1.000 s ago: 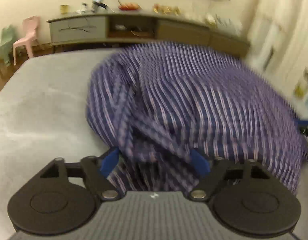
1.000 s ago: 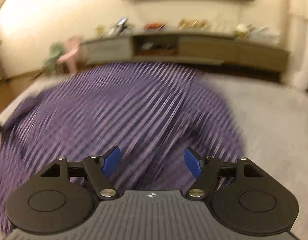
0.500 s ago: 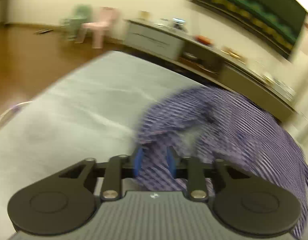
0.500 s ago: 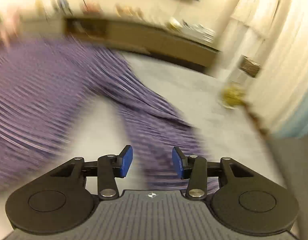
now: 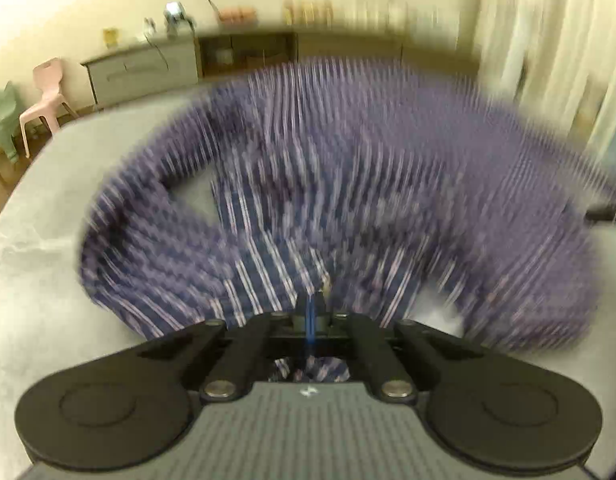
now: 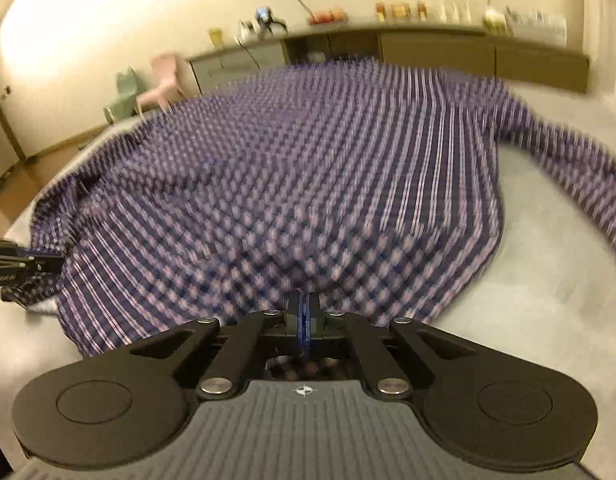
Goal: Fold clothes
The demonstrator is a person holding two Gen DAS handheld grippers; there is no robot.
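Note:
A purple and white checked shirt point(image 5: 347, 184) point(image 6: 300, 184) spreads over the grey surface point(image 5: 36, 248) point(image 6: 547, 280), blurred by motion in both views. My left gripper point(image 5: 312, 306) is shut on the shirt's near edge, and cloth shows behind its blue pads. My right gripper point(image 6: 304, 308) is shut on another part of the near edge. The left gripper's black tip point(image 6: 16, 266) shows at the left edge of the right wrist view, on the shirt's left end. A sleeve point(image 6: 579, 184) trails off to the right.
A long low sideboard point(image 6: 427, 56) with small items on top runs along the far wall. A pink chair point(image 5: 44, 96) point(image 6: 162, 88) and a green chair point(image 5: 4, 120) stand on the wooden floor at the left. Pale curtains point(image 5: 547, 48) hang at the right.
Both grippers went from open to shut on the shirt's near edge. The shirt, bunched a second ago, now lies more spread out and is still moving.

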